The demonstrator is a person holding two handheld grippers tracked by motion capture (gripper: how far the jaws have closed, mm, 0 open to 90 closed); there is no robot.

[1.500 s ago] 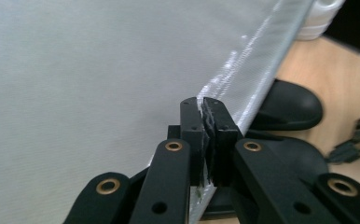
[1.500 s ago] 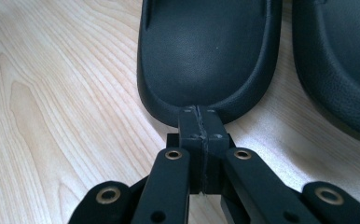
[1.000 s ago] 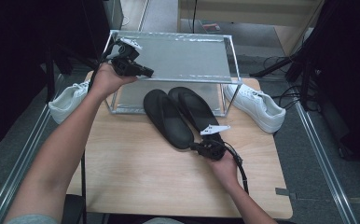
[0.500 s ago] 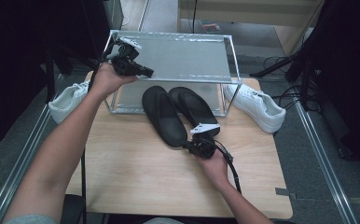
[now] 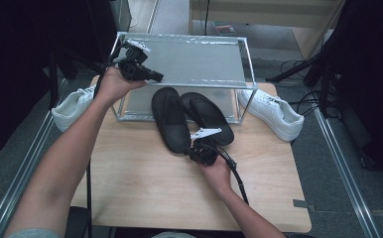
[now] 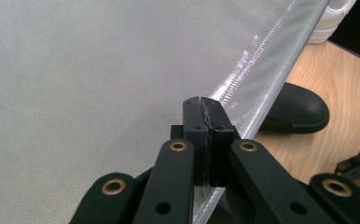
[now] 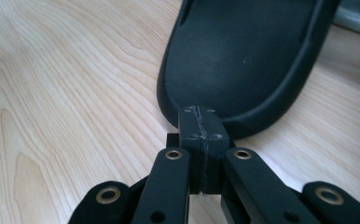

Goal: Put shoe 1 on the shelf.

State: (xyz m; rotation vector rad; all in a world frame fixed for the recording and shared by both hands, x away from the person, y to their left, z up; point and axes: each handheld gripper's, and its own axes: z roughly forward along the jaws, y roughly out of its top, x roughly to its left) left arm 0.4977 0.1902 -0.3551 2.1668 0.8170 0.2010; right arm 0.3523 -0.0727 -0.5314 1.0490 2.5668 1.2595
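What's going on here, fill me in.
A person works at a wooden table with a gripper in each hand. The left gripper is shut on the front edge of a metal rack, on its top shelf. The right gripper is shut at the heel of the left black slipper, which lies on the table beside its mate, toes under the rack. A white sneaker sits at each side of the rack.

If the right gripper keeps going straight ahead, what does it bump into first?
The right gripper points at the heel of the left black slipper, with its jaws closed right at the heel rim. It would probably push that slipper first; whether it already touches is unclear.
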